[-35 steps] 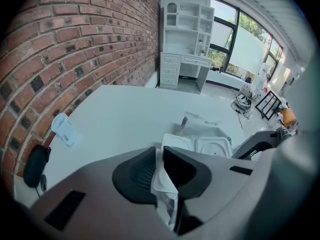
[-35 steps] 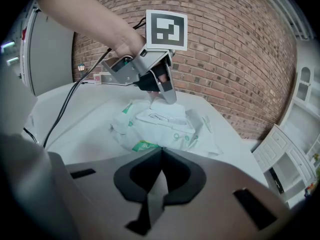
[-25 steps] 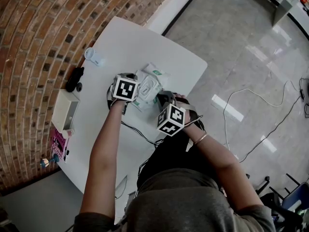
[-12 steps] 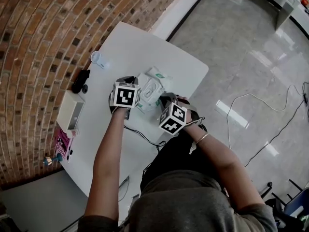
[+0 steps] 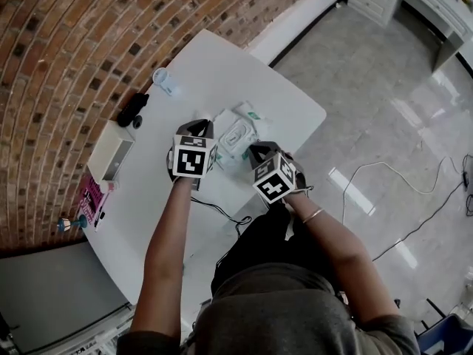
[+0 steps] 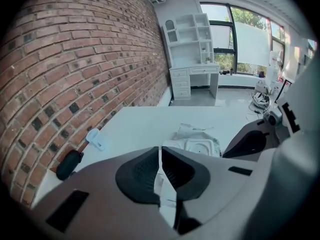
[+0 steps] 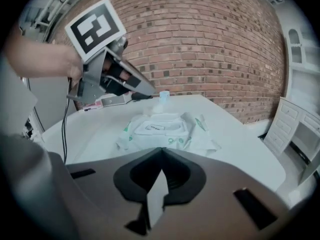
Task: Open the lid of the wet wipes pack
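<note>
The white and green wet wipes pack lies on the white table, its white lid flat on top. My left gripper hovers at the pack's left side, above the table; its jaws are closing the last bit with nothing between them. My right gripper sits just short of the pack's near edge, shut and empty. The right gripper view has the pack straight ahead, with the left gripper raised above its left.
Along the brick wall stand a small clear cup, a black case, a white box and a pink packet. A black cable runs across the table near me. The table's right edge drops to a tiled floor.
My left gripper has risen off the pack's left edge and drawn slightly back. The right gripper stays near the pack's front edge. The pack has not moved.
</note>
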A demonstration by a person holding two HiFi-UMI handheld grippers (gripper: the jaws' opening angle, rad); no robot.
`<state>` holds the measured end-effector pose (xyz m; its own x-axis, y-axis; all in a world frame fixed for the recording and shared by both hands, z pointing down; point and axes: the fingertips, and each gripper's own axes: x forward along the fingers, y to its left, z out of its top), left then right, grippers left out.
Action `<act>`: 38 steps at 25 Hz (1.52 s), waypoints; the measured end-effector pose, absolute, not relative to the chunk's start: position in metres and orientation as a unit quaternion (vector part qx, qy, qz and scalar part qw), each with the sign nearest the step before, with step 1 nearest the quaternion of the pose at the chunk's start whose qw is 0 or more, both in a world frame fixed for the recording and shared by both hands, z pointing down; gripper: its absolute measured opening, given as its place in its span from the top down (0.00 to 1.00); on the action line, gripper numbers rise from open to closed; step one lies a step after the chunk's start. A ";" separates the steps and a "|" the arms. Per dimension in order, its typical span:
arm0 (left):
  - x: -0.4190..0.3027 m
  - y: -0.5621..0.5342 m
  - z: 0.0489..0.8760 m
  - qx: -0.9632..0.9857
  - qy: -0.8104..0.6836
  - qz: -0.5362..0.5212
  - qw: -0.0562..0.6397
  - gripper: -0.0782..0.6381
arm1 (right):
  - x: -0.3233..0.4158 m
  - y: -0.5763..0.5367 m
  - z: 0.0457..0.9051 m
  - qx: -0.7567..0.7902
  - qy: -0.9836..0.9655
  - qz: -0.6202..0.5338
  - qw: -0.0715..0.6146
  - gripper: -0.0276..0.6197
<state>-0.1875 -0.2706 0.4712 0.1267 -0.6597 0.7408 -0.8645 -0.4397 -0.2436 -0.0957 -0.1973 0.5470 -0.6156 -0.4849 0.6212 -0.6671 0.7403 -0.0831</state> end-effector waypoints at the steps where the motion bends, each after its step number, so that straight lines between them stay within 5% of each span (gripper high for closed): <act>1: -0.190 -0.268 0.470 0.739 -0.522 0.408 0.126 0.84 | -0.094 -0.197 0.542 0.326 -0.887 0.158 0.286 0.95; 38: -0.195 -0.140 0.429 0.690 -0.677 0.172 0.189 0.85 | -0.020 -0.182 0.422 0.331 -0.911 0.163 0.185 0.95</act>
